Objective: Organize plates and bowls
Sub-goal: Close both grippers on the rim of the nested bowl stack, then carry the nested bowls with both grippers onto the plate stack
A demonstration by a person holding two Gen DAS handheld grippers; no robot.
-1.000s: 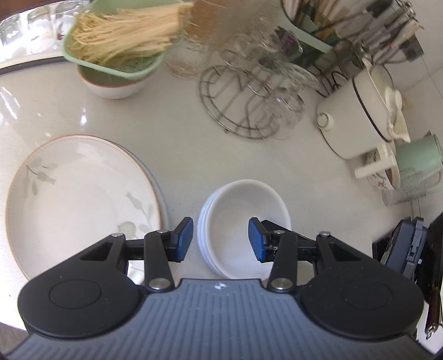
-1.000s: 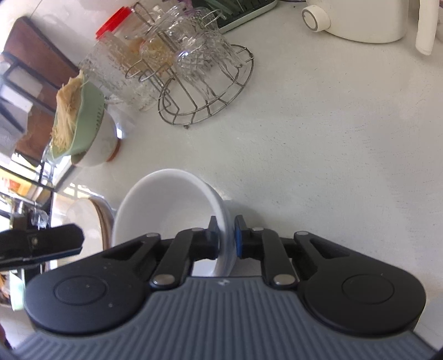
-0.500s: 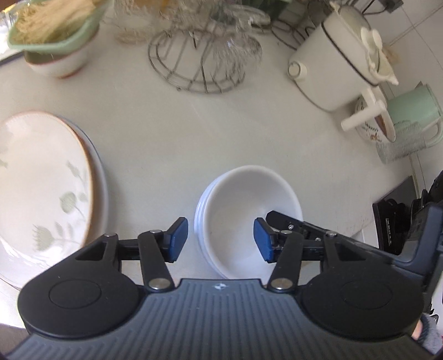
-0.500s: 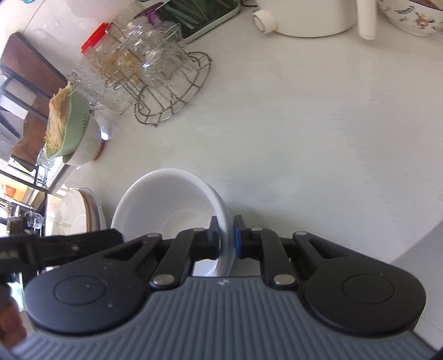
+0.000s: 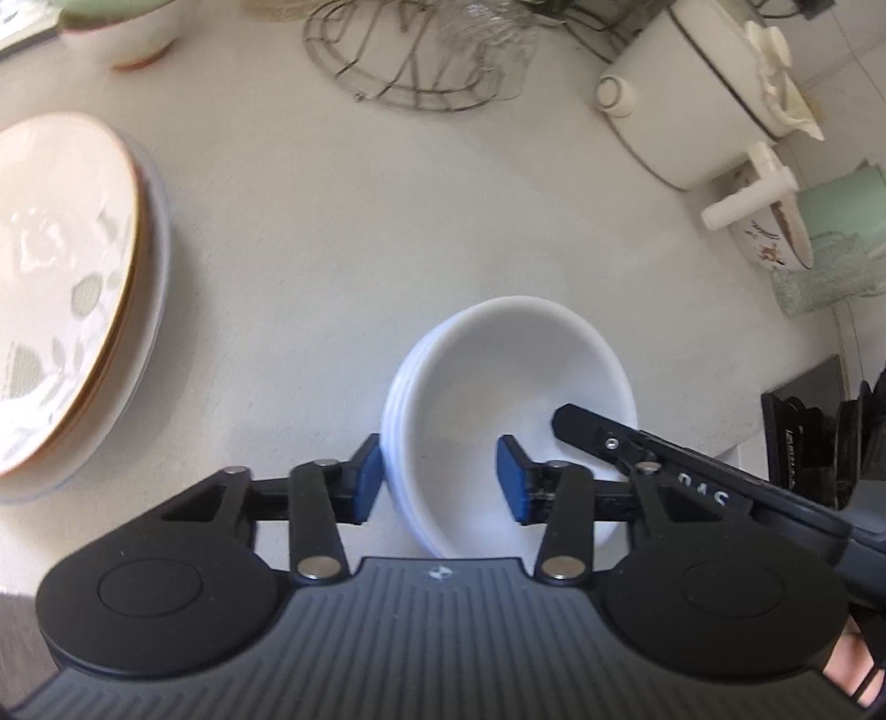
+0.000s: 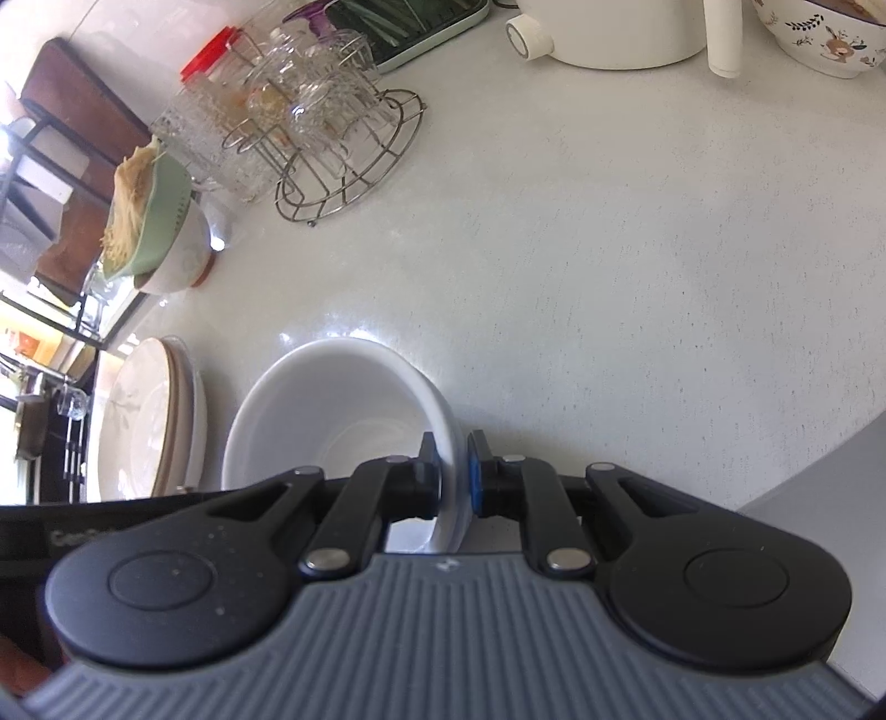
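A stack of white bowls (image 5: 498, 382) sits on the pale counter, also seen in the right wrist view (image 6: 332, 404). My left gripper (image 5: 440, 484) straddles the stack's near left rim, one blue pad outside the wall and the other inside the bowl; its jaws are closing and the inner pad stands off the wall. My right gripper (image 6: 455, 479) is shut on the right rim of the top bowl; one of its fingers (image 5: 603, 437) reaches into the bowl in the left wrist view. A stack of leaf-patterned plates (image 5: 66, 288) lies to the left (image 6: 149, 421).
At the back stand a wire rack of glasses (image 5: 421, 61) (image 6: 343, 149), a white pot (image 5: 698, 94), a green kettle (image 5: 841, 205), a patterned bowl (image 6: 819, 39) and a green colander of noodles (image 6: 144, 216). The counter's edge (image 6: 803, 487) runs at the near right.
My left gripper has come down closer to the bowls and its jaws have narrowed around the left rim. The right gripper keeps its hold on the bowl's rim.
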